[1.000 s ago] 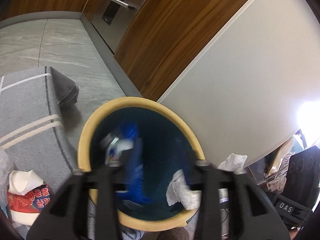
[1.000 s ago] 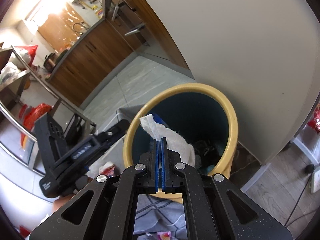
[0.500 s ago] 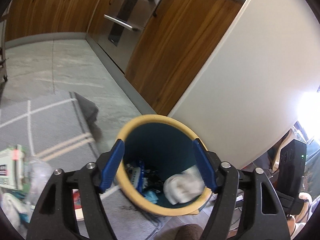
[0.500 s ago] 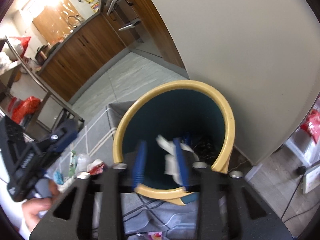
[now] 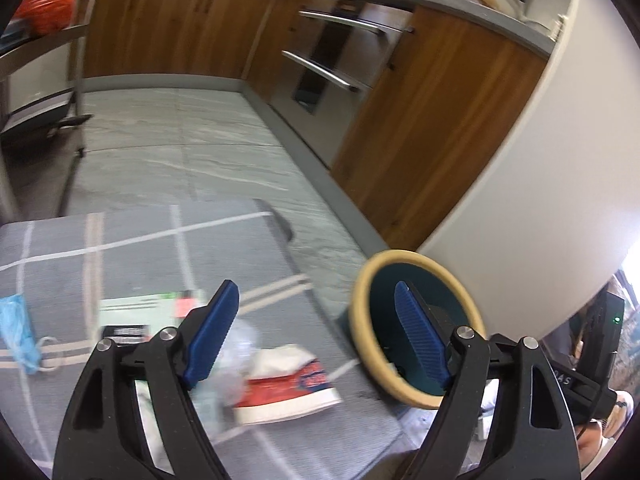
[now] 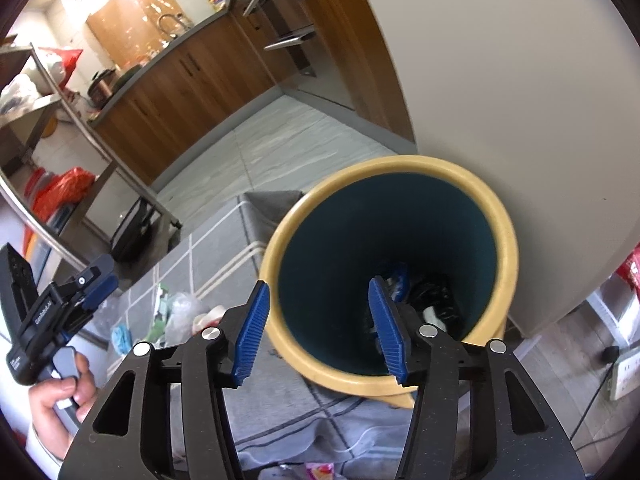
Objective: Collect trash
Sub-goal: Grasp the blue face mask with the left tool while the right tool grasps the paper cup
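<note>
A yellow-rimmed bin with a dark teal inside (image 6: 505,236) stands on the floor against a white wall; it also shows in the left wrist view (image 5: 360,320). Trash lies at its bottom (image 6: 434,300). My right gripper (image 6: 320,330) is open and empty above the bin's near rim. My left gripper (image 5: 320,334) is open and empty, left of the bin, above trash on the grey rug: a red and white packet (image 5: 292,390), clear plastic (image 5: 240,344), a green and white box (image 5: 140,312) and a blue wrapper (image 5: 16,328).
The grey rug with white lines (image 5: 140,240) covers the floor beside the bin. Wooden cabinets and an oven (image 5: 332,64) line the far side. A metal rack (image 6: 80,160) stands at the left. A wall socket (image 6: 624,368) is at the right.
My right gripper opened and dropped the white tissue into the bin. My left gripper, open after dropping blue trash, drew back and swung left over the rug.
</note>
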`<state>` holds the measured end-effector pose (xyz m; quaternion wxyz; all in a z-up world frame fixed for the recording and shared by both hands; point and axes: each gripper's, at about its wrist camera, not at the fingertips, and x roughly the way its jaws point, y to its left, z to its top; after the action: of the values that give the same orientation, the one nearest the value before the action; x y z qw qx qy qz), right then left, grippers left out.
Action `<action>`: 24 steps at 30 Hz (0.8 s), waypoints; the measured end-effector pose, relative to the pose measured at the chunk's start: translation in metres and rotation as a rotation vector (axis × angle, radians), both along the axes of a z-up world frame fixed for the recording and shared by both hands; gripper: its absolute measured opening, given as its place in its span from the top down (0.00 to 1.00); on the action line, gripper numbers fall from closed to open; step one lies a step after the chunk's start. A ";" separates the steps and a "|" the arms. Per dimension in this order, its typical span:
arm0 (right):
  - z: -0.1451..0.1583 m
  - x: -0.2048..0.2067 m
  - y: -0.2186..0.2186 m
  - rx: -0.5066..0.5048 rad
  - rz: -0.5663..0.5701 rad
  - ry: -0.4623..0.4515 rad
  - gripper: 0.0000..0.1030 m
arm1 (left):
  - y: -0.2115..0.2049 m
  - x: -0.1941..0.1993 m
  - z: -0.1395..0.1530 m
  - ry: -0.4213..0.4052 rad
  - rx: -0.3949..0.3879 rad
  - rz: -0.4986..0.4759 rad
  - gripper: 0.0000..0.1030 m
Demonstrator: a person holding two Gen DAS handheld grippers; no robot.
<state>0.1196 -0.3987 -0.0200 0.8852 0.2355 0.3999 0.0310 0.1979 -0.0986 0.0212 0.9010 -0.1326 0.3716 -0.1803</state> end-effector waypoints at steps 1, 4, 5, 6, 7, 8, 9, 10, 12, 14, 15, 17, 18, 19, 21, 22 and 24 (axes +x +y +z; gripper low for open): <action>0.000 0.001 0.003 0.002 0.008 0.000 0.46 | 0.012 -0.001 -0.001 0.005 0.004 0.022 0.23; 0.001 0.004 0.012 0.003 0.033 -0.001 0.45 | 0.040 -0.003 -0.004 0.021 0.013 0.079 0.23; 0.001 0.006 0.016 0.003 0.042 0.000 0.45 | 0.051 -0.005 -0.005 0.028 0.017 0.103 0.22; 0.001 0.007 0.019 0.004 0.050 0.000 0.45 | 0.058 -0.005 -0.006 0.034 0.018 0.119 0.22; 0.001 0.007 0.022 0.004 0.057 -0.001 0.45 | 0.070 -0.007 -0.008 0.043 0.020 0.144 0.22; 0.001 0.009 0.026 0.005 0.067 0.000 0.45 | 0.081 -0.009 -0.009 0.050 0.022 0.167 0.22; 0.002 0.010 0.030 0.004 0.076 0.000 0.45 | 0.096 -0.012 -0.011 0.059 0.023 0.195 0.22; 0.002 0.010 0.033 0.004 0.084 0.001 0.45 | 0.104 -0.014 -0.013 0.063 0.023 0.212 0.22; 0.002 0.012 0.041 0.007 0.102 0.003 0.45 | 0.123 -0.018 -0.016 0.073 0.027 0.254 0.22; 0.002 0.015 0.051 0.013 0.123 0.007 0.45 | 0.147 -0.023 -0.021 0.090 0.023 0.305 0.22; 0.002 0.015 0.057 0.014 0.130 0.008 0.45 | 0.155 -0.026 -0.023 0.097 0.025 0.325 0.22; 0.001 0.018 0.066 0.019 0.151 0.012 0.45 | 0.176 -0.030 -0.031 0.125 0.027 0.376 0.22; 0.001 0.019 0.071 0.020 0.162 0.015 0.45 | 0.184 -0.032 -0.035 0.135 0.027 0.396 0.22; 0.000 0.020 0.074 0.020 0.170 0.018 0.45 | 0.195 -0.035 -0.040 0.150 0.036 0.420 0.22; -0.001 0.021 0.081 0.022 0.186 0.026 0.45 | 0.210 -0.038 -0.050 0.173 0.044 0.448 0.22; -0.002 0.022 0.084 0.024 0.192 0.031 0.45 | 0.219 -0.039 -0.056 0.188 0.043 0.462 0.22; -0.004 0.023 0.091 0.028 0.205 0.041 0.45 | 0.232 -0.040 -0.067 0.214 0.046 0.481 0.22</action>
<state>0.1427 -0.3079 -0.0237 0.8658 0.2064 0.4393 0.1220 0.1580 0.1337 -0.0457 0.8764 -0.2147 0.4265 0.0625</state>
